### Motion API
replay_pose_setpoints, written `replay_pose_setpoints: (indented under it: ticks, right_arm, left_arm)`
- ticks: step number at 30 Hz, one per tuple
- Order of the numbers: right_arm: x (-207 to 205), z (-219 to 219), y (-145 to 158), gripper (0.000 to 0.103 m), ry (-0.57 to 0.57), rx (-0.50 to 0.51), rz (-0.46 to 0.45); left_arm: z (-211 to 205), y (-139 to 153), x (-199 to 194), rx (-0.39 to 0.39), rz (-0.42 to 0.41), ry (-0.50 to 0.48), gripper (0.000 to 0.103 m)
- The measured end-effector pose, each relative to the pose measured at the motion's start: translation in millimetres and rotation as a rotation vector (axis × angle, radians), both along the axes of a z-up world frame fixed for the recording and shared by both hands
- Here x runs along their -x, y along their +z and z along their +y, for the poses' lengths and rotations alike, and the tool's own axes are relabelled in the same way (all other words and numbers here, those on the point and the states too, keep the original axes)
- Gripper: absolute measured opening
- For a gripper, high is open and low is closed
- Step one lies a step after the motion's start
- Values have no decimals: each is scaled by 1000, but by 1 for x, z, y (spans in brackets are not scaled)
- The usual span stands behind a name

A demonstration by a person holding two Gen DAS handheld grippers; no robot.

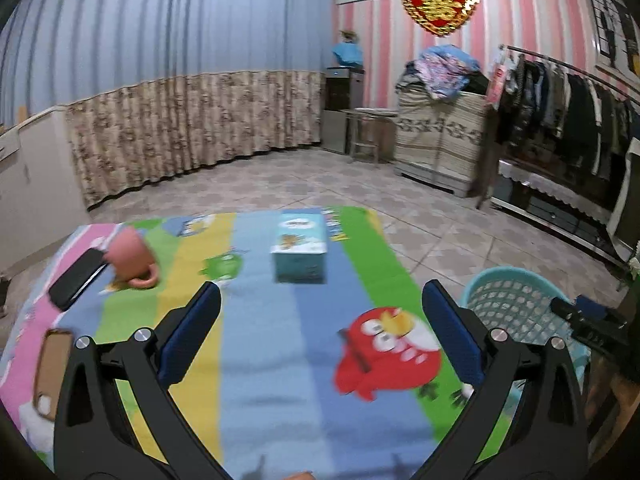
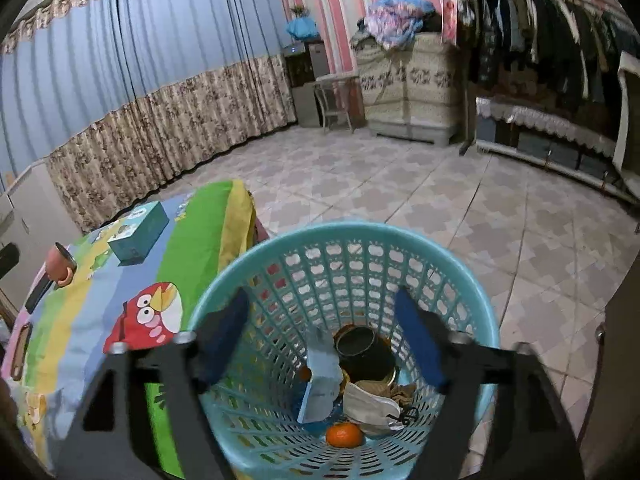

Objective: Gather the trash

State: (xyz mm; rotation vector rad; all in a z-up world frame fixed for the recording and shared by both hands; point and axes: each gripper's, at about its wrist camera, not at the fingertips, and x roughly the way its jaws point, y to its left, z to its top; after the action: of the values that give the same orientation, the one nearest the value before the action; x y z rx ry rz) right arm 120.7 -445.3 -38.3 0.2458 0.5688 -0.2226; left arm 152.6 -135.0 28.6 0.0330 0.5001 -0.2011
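A teal mesh waste basket (image 2: 486, 308) stands on the floor right of the table; it also shows in the left wrist view (image 1: 516, 300). Inside lie a dark round can (image 2: 362, 350), a white face mask (image 2: 368, 406), a pale blue paper piece (image 2: 322, 384) and an orange (image 2: 344, 435). My right gripper (image 2: 326, 336) is open and empty, held over the basket mouth. My left gripper (image 1: 320, 320) is open and empty above the colourful cartoon tablecloth (image 1: 264, 360).
On the table are a teal tissue box (image 1: 300, 246), a tipped pink mug (image 1: 132, 258), a black phone (image 1: 78, 280) and a brown phone case (image 1: 50, 370). Tiled floor lies beyond. Curtains, a cabinet and a clothes rack (image 1: 568, 108) line the walls.
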Motion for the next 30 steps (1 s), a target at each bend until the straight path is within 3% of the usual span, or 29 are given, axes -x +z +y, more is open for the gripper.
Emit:
replay_pose_setpoints:
  ticks: [4,8,15,23,30]
  right_arm:
    - [13,33,15,99,23,46,-35]
    - [25,85,26,99,64,108,-68]
    - [62,168,16,99,138,154,-77]
    - [105,212,21,99,172,220,-141]
    - [121,231,19,99,207,210,-154]
  left_arm:
    - [30,0,22,-12,-21,48,97]
    - [60,-5,49,-16,-38,88,97]
    - [100,-12,88,-2,-58,129,98]
    - [132,-37,122,-5,-54,165,98]
    - [135,-47,135,2,-63,168,98]
